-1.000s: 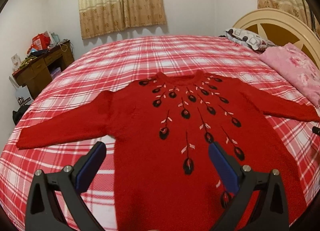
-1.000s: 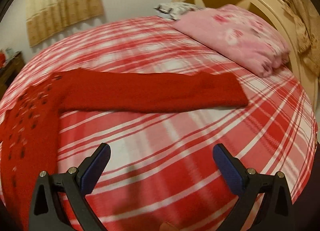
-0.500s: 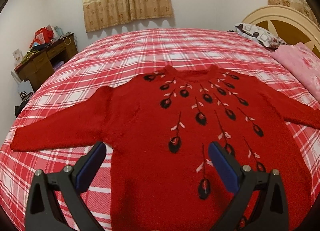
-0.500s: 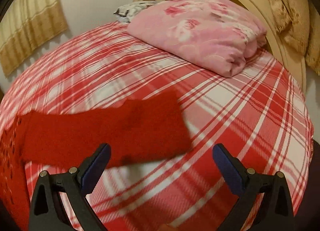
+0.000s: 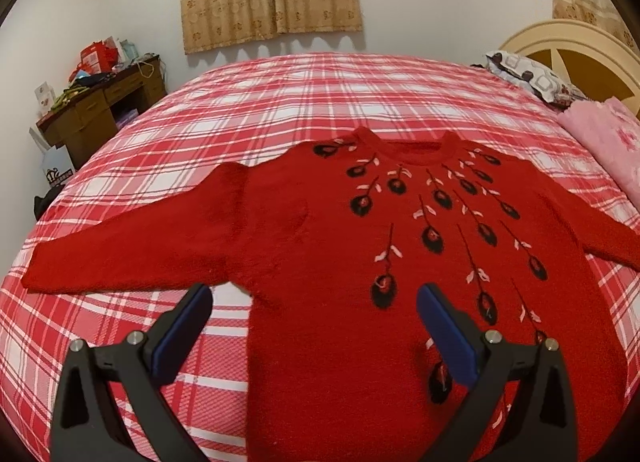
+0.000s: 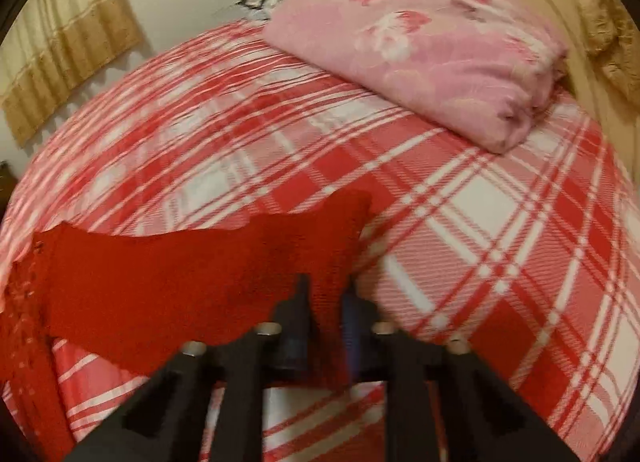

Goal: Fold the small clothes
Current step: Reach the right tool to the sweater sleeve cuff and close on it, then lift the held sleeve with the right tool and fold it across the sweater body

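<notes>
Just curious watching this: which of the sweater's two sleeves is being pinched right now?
The right sleeve, lying toward the pink blanket: the right gripper is shut on its cuff end. The left sleeve lies flat, untouched.

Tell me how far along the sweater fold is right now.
Done: the red sweater lies spread flat, front up, on the plaid bed. No fold shows yet. In hand: the right gripper is closed on the end of the right sleeve. The left gripper is open above the sweater's left side, holding nothing; the left sleeve is stretched out. Left: fold both sleeves in, then the body.
</notes>
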A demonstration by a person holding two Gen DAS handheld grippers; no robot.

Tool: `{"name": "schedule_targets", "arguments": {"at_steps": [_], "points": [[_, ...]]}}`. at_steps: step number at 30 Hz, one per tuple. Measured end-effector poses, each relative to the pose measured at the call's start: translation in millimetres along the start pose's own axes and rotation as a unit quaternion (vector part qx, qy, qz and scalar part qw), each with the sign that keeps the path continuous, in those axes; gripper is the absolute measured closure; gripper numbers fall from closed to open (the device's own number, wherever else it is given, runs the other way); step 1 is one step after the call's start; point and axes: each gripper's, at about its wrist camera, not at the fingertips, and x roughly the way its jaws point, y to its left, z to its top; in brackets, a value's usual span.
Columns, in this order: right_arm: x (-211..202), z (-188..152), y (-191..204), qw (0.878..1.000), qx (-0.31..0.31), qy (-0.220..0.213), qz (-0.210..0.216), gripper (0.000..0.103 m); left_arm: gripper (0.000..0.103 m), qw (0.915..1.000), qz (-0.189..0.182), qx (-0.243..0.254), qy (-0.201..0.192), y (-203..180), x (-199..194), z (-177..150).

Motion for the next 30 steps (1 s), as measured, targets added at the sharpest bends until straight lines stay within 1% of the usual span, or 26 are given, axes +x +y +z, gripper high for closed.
{"name": "schedule_targets", "arguments": {"at_steps": [2, 7, 10, 16, 22, 30], "points": [[-7, 3, 7, 1.0, -0.011, -0.01, 0.001, 0.091, 0.0, 1.0, 0.004, -0.002, -0.006, 4, -2, 0], [-33, 18, 31, 0.999, -0.028, -0.041, 0.02, 0.092, 0.0, 0.9996, 0.024, 0.0, -0.018, 12, -4, 1], [-51, 29, 52, 0.997, -0.042, -0.06, 0.035, 0.092, 0.0, 0.9994, 0.028, -0.006, -0.018, 20, -4, 1], [-85, 51, 106, 0.99, -0.082, -0.094, 0.064, 0.092, 0.0, 0.9991, 0.034, -0.012, -0.02, 31, -6, -2], [-118, 67, 161, 0.981, -0.122, -0.122, 0.091, 0.093, 0.0, 0.9991, 0.033, -0.02, -0.018, 42, -8, -7], [-171, 81, 240, 0.961, -0.183, -0.161, 0.131, 0.093, 0.0, 0.9979, 0.037, -0.045, -0.028, 64, -14, -10]]}}
